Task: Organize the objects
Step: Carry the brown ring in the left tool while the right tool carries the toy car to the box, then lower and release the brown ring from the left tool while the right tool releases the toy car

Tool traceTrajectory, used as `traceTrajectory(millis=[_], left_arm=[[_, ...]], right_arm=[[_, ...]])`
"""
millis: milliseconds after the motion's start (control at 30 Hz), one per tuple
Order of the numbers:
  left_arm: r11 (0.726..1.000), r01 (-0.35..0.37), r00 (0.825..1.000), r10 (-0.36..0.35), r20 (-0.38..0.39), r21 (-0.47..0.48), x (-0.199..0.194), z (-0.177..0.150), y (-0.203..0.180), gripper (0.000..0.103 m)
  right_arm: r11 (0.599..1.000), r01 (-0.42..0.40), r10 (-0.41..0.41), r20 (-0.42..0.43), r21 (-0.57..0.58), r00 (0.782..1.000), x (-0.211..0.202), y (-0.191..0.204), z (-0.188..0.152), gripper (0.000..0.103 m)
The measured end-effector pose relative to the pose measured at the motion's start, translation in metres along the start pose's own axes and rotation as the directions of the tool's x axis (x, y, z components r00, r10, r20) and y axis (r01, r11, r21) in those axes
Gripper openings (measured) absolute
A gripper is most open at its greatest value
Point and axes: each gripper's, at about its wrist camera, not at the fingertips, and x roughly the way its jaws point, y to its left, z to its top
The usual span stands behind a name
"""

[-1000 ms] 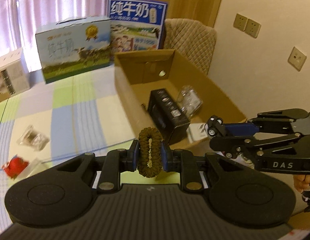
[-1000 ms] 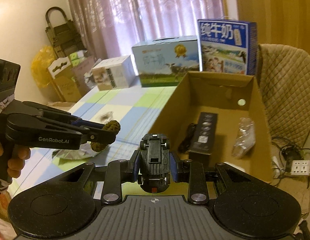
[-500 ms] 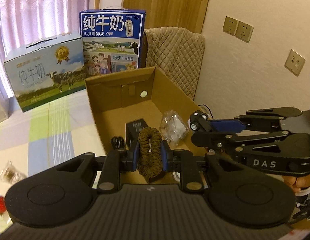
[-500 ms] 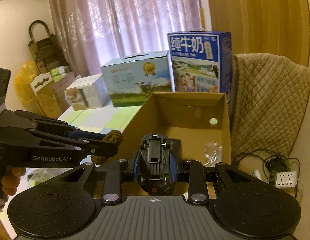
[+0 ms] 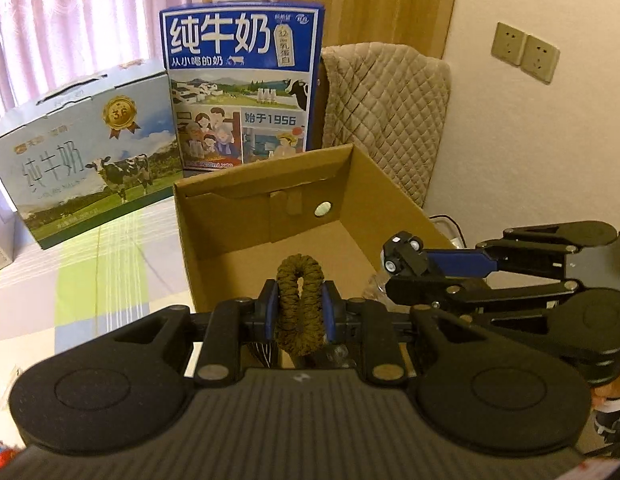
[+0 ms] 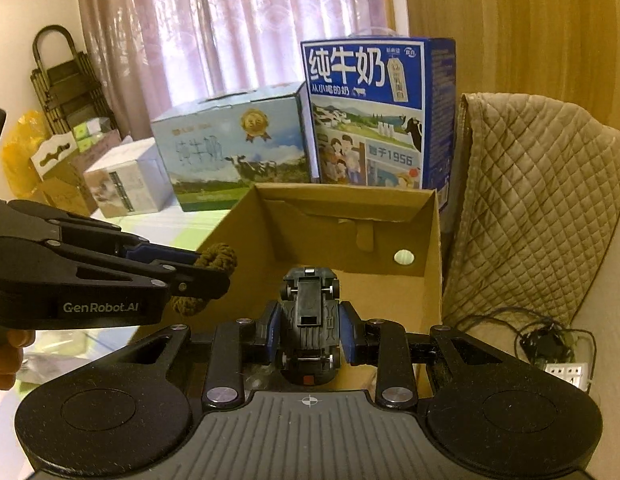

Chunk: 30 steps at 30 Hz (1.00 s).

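Observation:
My left gripper (image 5: 298,312) is shut on a brown braided hair tie (image 5: 300,292), held upright over the near end of the open cardboard box (image 5: 254,216). My right gripper (image 6: 310,328) is shut on a black toy car (image 6: 309,312), also above the box (image 6: 350,220). In the left wrist view the right gripper (image 5: 406,258) comes in from the right with the toy car (image 5: 404,250) at its tip. In the right wrist view the left gripper (image 6: 208,270) enters from the left with the hair tie (image 6: 216,258). Most of the box floor is hidden by the grippers.
Behind the box stand a tall blue milk carton (image 5: 242,92) and a pale blue milk case (image 5: 86,156) on the checked tablecloth (image 5: 102,272). A quilted chair back (image 6: 530,216) is right of the box. A power strip with cables (image 6: 562,364) lies on the floor.
Both grippers have moved forward and lowered toward the box, which now fills more of each view. The black box and clear bag inside it have dropped out of sight behind the grippers.

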Motion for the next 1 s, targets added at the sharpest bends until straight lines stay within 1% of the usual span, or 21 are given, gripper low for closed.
traceTrajectory(millis=[167,333,500,800,1000], left_arm=[[1.000,-0.022,0.999,0.022,-0.023,0.013,0.028,0.014,0.007,0.019],[1.000,-0.019,0.999,0.019,-0.046,0.015,0.051,0.027,0.013,0.019],[0.999,-0.024,0.997,0.026,-0.074,0.029,0.070,0.033,0.015,0.019],[0.999,-0.024,0.993,0.027,-0.118,0.027,0.095,0.034,0.018,0.020],[0.999,-0.021,0.990,0.025,-0.139,0.030,0.104,0.032,0.019,0.026]], right_arm=[[1.000,0.019,-0.020,-0.033,-0.011,0.999,0.028,-0.010,0.012,0.027],[0.999,0.033,-0.035,-0.064,-0.031,0.997,0.050,-0.017,0.022,0.027],[0.998,0.048,-0.052,-0.087,-0.052,0.995,0.066,-0.024,0.027,0.027],[0.996,0.061,-0.067,-0.113,-0.058,0.991,0.079,-0.033,0.027,0.027],[0.996,0.064,-0.071,-0.121,-0.055,0.990,0.083,-0.036,0.026,0.027]])
